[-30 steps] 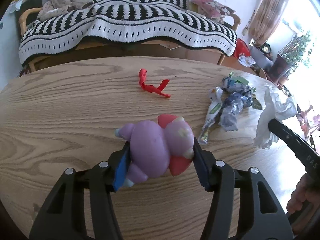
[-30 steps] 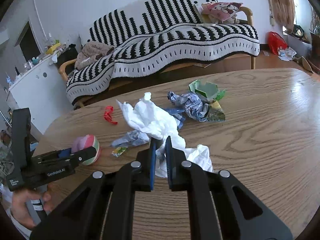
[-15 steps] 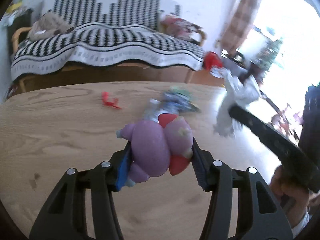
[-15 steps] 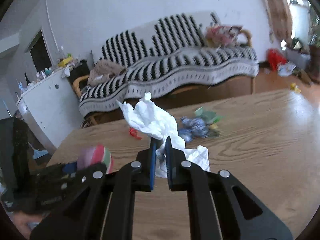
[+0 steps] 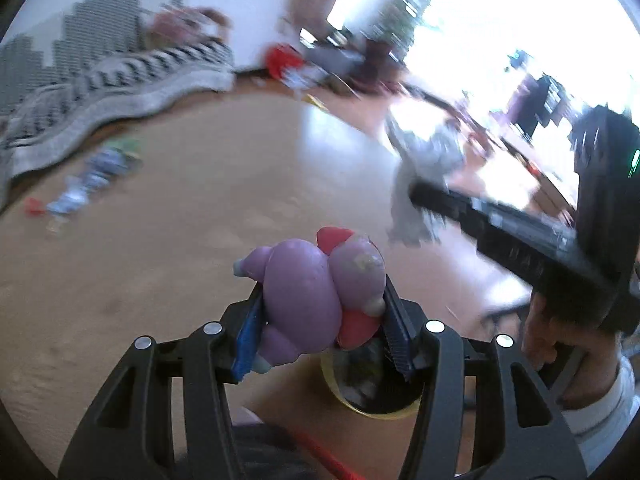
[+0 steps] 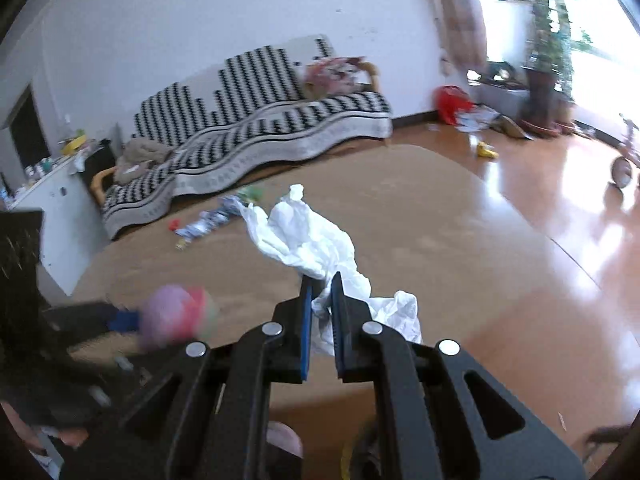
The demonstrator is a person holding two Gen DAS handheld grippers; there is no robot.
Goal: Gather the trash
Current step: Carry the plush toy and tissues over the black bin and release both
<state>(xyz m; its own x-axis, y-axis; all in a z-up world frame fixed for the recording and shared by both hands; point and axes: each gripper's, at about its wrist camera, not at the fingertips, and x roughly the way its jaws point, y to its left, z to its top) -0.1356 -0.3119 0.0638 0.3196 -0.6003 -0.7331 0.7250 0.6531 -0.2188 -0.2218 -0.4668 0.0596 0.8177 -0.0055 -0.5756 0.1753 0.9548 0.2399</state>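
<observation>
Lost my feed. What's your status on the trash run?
Left gripper shut on purple toy. Right gripper shut on white tissue. Wrappers remain on table. Nothing in the way.

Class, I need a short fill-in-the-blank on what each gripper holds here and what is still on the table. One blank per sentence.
1. The left gripper is shut on a toy that is mostly ______ in colour.
2. The right gripper pinches a crumpled ______ tissue.
3. Several wrappers lie on the wooden ______.
4. The sofa's blanket is striped black and ______.

Missing words: purple; white; table; white
</observation>
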